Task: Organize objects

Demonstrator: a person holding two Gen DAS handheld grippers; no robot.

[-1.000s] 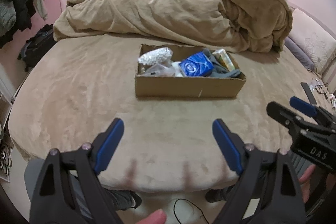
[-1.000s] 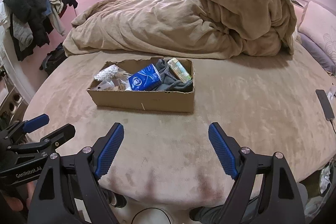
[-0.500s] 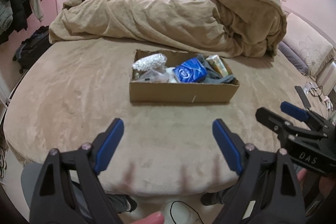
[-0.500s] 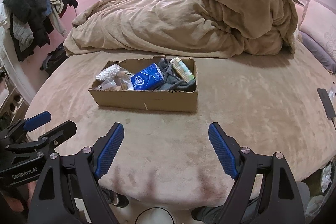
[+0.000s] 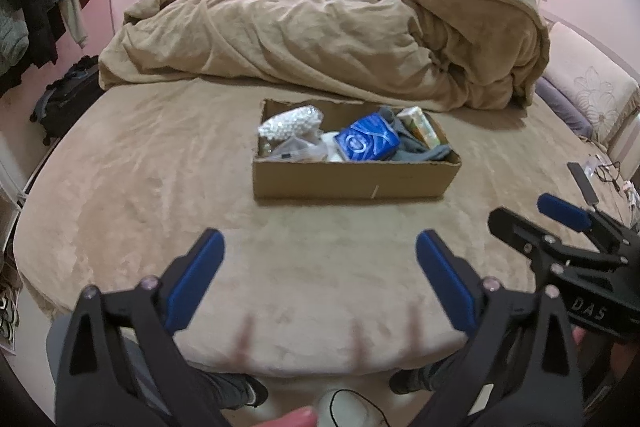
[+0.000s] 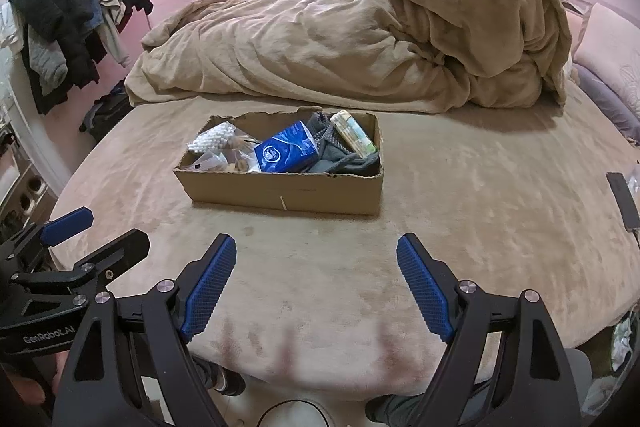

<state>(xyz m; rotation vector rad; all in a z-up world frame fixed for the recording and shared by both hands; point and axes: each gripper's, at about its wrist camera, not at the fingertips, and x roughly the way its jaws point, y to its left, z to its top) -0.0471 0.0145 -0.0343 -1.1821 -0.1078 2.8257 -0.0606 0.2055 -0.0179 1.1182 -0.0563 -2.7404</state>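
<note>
Both spread, empty: left gripper (image 5: 320, 279), right gripper (image 6: 316, 283). Cardboard box (image 6: 280, 193) at 12 o'clock; risk snagging grey cloth (image 6: 340, 159), dragging neighbours out.

"DAS" on right tongs (image 5: 568, 227); "GenRobot.AI" on left tongs (image 6: 80, 239)

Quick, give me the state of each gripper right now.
Left gripper: open, holding nothing, above the tan plush bed cover.
Right gripper: open, holding nothing, short of the brown cardboard box.

Matt cardboard box (image 5: 352, 183), plush bedspread (image 5: 160, 179)
</note>
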